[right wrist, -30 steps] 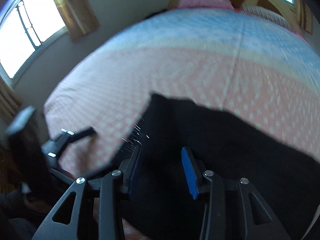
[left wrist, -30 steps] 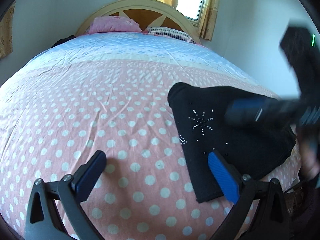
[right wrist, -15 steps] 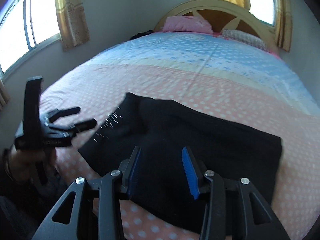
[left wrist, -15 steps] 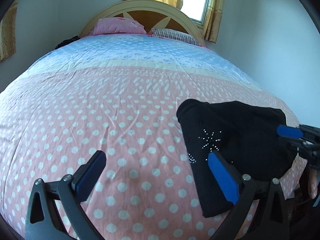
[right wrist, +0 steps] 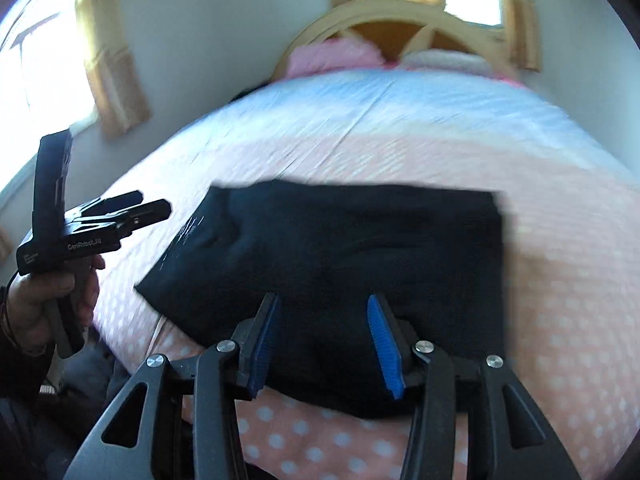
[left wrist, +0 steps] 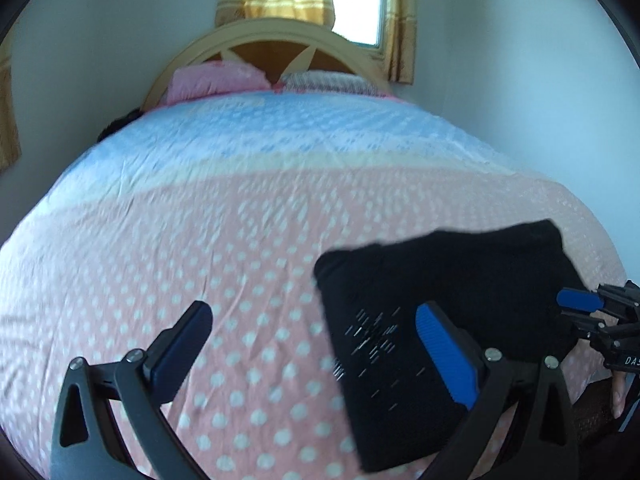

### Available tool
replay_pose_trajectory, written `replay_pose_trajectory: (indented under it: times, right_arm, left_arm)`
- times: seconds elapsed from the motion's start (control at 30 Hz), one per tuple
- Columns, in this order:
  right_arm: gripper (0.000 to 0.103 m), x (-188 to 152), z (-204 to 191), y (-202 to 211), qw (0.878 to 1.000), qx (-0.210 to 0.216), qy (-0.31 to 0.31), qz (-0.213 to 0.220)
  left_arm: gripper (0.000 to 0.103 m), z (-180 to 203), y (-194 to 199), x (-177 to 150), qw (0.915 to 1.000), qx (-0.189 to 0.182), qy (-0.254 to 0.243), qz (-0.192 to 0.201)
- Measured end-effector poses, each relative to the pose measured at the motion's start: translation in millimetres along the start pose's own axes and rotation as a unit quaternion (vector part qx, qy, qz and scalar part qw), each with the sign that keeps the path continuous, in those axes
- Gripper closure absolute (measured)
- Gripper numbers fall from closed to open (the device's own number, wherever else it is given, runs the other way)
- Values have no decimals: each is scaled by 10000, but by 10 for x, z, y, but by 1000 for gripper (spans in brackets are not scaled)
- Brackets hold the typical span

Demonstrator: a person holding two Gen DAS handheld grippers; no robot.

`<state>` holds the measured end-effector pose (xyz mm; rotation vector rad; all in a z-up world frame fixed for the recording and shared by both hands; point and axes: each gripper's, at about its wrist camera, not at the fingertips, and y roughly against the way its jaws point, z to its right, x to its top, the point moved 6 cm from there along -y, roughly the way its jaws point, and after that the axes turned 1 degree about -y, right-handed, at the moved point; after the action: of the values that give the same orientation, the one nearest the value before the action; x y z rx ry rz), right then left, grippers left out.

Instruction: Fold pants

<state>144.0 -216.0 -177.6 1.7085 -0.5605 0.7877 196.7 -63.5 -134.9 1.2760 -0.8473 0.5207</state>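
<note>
The wide pink quilt with white dots (left wrist: 160, 260) lies bare and flat to the left of and beyond the folded black pants with silver studs (left wrist: 420, 320), giving open room up to the pale blue band of bedding (left wrist: 280, 136). Past that, a pink pillow (left wrist: 212, 80) and the curved cream wooden headboard (left wrist: 280, 30) close the far end. The pants sit near the bed's close corner; the white wall (left wrist: 520, 80) bounds the right side.
</note>
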Motion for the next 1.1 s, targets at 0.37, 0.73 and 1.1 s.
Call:
replay_pose_trajectory:
  times: [0.37,0.73,1.1]
  right_arm:
    - [56,-280,873,333,9812,99,-1929,-18]
    - [93,-457,855,106,9834,-111,-1779,-347]
    - [42,-289,1071,468,9753,-33,-2166,437]
  left_arm:
    - [0,1478,-628,550,9809,-1758,-743,-374]
    - [0,2113,-1362,404,9658,-1805,-1114,-1491]
    - [0,1296,-443,605,9797,-1886,-480,-483]
